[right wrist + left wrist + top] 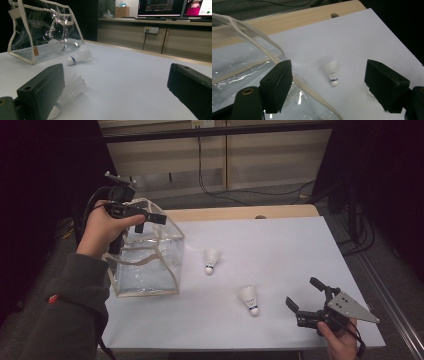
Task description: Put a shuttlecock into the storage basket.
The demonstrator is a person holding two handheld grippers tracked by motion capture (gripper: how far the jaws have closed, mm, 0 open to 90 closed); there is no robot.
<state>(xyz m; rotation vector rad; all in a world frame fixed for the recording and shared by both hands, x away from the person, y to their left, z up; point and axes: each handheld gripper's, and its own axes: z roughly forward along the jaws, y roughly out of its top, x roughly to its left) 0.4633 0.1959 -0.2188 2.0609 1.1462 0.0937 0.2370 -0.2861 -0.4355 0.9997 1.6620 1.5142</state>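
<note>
White-covered table [280, 250], viewed from above; clear plastic bag [147, 265] with cream trim standing at its left side; left gripper [150, 218] held over the bag's top edge, jaws apart, the cream rim strip passing just beside one jaw and nothing pressed between them; right gripper [305, 295] low at the near right corner, jaws wide apart and empty; two white shuttlecocks lying on the cover, far shuttlecock [211, 261] near the bag, near shuttlecock [249, 300] just beside the right gripper's jaw.
</note>
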